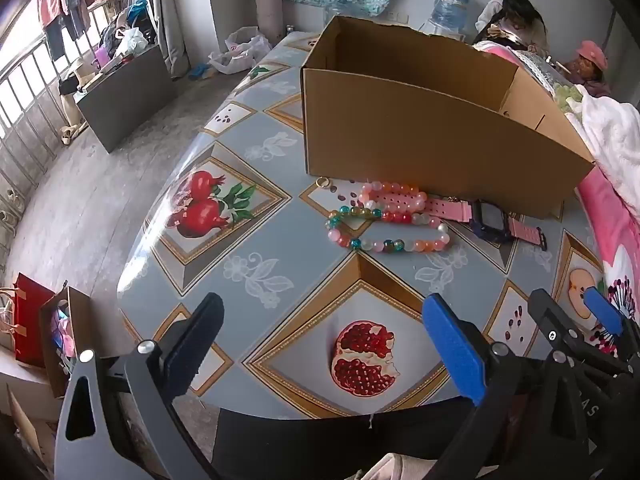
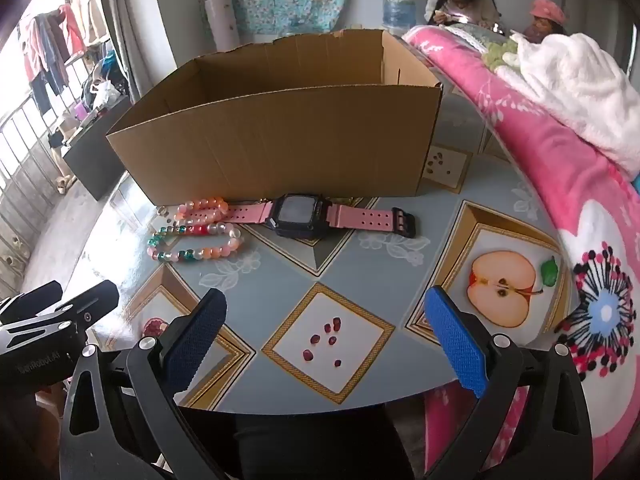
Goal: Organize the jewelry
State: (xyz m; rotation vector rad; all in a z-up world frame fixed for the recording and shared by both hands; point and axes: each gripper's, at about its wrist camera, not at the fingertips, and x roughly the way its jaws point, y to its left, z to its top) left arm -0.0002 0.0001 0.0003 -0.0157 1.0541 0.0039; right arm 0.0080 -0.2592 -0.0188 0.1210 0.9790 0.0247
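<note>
So the left gripper [image 1: 320, 340] has its fingers spread wide with nothing in them, hovering near the bench [image 1: 280, 248] edge, and the bead bracelets [image 1: 384, 220] sit ahead and a bit right of it, touching the foot of the cardboard box [image 1: 420, 132] (a small gold ring [image 1: 322, 182] is just left of them). The pink watch [image 2: 316, 216] lies flat with its strap running left-right, straight ahead of the right gripper [image 2: 328, 340], also released and empty. I'd guess right takes the watch, left the beads.
</note>
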